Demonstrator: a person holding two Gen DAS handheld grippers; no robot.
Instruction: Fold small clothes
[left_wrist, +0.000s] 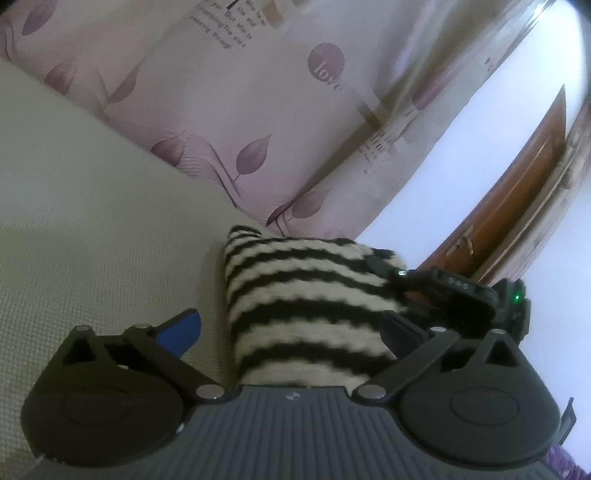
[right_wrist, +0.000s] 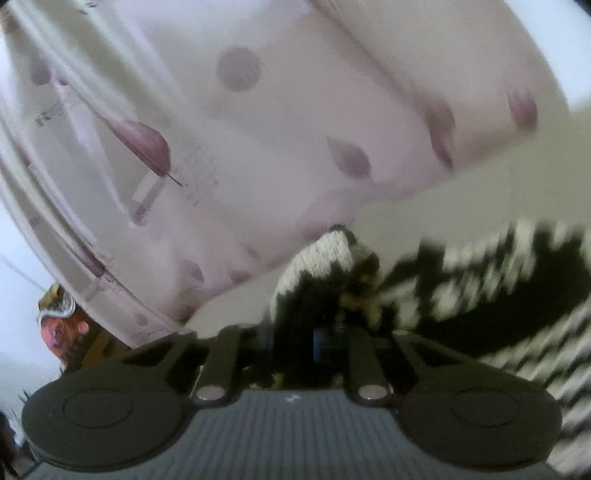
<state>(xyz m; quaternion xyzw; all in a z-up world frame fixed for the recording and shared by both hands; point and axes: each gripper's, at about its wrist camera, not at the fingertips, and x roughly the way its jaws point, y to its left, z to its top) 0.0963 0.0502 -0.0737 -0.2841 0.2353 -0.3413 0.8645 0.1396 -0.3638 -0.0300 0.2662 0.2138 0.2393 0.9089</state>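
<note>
- The right gripper (right_wrist: 328, 328) is clamped on a bunched edge of the black-and-white striped knitted garment (right_wrist: 325, 254); keep this pinch firm, because the knit is thick and could slip out
- The left gripper (left_wrist: 291, 328) stands wide apart, with the striped garment (left_wrist: 310, 295) lying between its blue-padded fingers (left_wrist: 181, 328) but not pressed by them; it holds nothing
- In the left wrist view the right gripper (left_wrist: 461, 291) is at the far right corner of the garment, just beside it
- The garment lies on the pale cream woven bed cover (left_wrist: 92, 221), which spreads out to the left of the garment
- I judge the step is carrying the held edge over for a fold: lift just clear, move across slowly, and let the left gripper press the garment flat so that it does not drag
- Beyond the garment hangs a pink curtain with purple leaf print (left_wrist: 240, 110); it is not involved
</note>
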